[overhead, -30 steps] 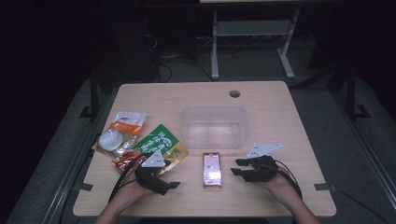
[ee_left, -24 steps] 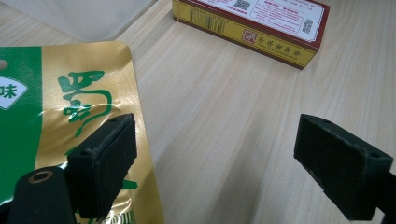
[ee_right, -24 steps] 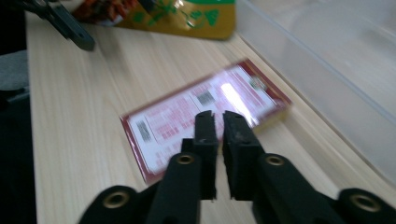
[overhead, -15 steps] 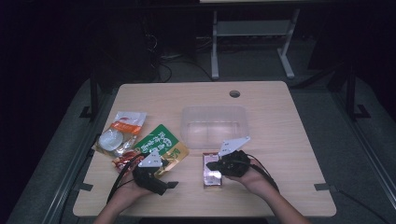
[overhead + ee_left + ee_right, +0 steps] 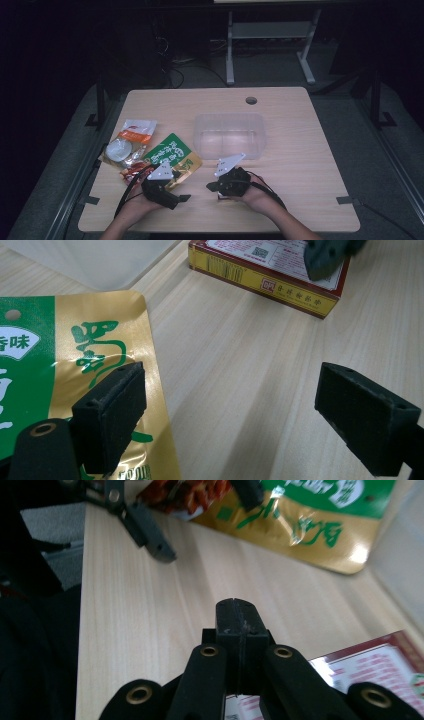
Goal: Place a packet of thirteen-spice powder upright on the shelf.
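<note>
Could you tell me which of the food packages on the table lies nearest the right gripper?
The red-edged box, lying flat directly under the right gripper; the green-and-gold pouch and the other packets lie farther left.

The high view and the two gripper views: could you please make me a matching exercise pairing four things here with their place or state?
Things:
1. left gripper
2. right gripper
3. clear plastic bin
4. green and gold pouch

Place or state:
A. jaws pressed together, above the red-edged box
B. empty, in the middle of the table
C. jaws wide apart over bare wood
D. lying flat, left of the bin

Pairs: 1-C, 2-A, 3-B, 4-D
</note>
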The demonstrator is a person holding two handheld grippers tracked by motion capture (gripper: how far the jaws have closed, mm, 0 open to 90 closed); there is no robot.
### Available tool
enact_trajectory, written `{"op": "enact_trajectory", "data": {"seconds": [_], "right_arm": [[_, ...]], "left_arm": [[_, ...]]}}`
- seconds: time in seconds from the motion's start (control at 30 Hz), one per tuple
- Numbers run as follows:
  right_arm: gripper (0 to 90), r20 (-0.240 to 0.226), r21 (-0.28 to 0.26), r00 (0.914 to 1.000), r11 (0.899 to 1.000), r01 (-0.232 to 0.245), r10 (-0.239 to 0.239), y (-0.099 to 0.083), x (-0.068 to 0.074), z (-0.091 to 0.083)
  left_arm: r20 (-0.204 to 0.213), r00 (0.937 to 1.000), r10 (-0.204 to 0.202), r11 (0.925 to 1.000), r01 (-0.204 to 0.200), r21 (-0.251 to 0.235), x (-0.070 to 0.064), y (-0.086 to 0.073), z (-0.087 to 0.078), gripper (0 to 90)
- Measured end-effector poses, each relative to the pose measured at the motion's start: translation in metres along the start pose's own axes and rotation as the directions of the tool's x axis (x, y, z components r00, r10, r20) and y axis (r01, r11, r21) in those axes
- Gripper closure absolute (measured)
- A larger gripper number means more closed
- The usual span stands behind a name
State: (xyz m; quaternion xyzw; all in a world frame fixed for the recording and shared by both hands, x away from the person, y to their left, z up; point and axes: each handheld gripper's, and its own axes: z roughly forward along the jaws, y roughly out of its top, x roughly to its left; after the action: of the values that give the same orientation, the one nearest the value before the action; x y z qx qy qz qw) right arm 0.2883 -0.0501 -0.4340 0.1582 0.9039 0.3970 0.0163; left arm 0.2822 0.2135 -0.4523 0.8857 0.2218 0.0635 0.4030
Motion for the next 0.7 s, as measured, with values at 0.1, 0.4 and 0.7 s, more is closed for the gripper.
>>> {"op": "enact_trajectory", "data": {"seconds": [0.1, 0.4, 0.7], "right_arm": [[89.8, 0.004, 0.052, 0.9999, 0.999, 0.013, -0.013, -0.004, 0.003, 0.007], [89.8, 0.017, 0.093, 0.9996, 0.995, 0.021, -0.022, -0.011, 0.003, 0.009], [89.8, 0.022, 0.107, 0.9997, 0.994, 0.007, -0.01, -0.019, 0.002, 0.004]], "left_arm": [[0.001, 1.0, 0.006, 1.0, -0.006, -0.004, 0.0, 0.001, 0.001, 12.7], [0.009, 0.9996, 0.025, 0.9997, -0.025, -0.003, -0.002, 0.003, 0.003, 12.6], [0.013, 0.9994, 0.033, 0.9994, -0.033, 0.002, -0.004, 0.004, 0.004, 12.6]]}}
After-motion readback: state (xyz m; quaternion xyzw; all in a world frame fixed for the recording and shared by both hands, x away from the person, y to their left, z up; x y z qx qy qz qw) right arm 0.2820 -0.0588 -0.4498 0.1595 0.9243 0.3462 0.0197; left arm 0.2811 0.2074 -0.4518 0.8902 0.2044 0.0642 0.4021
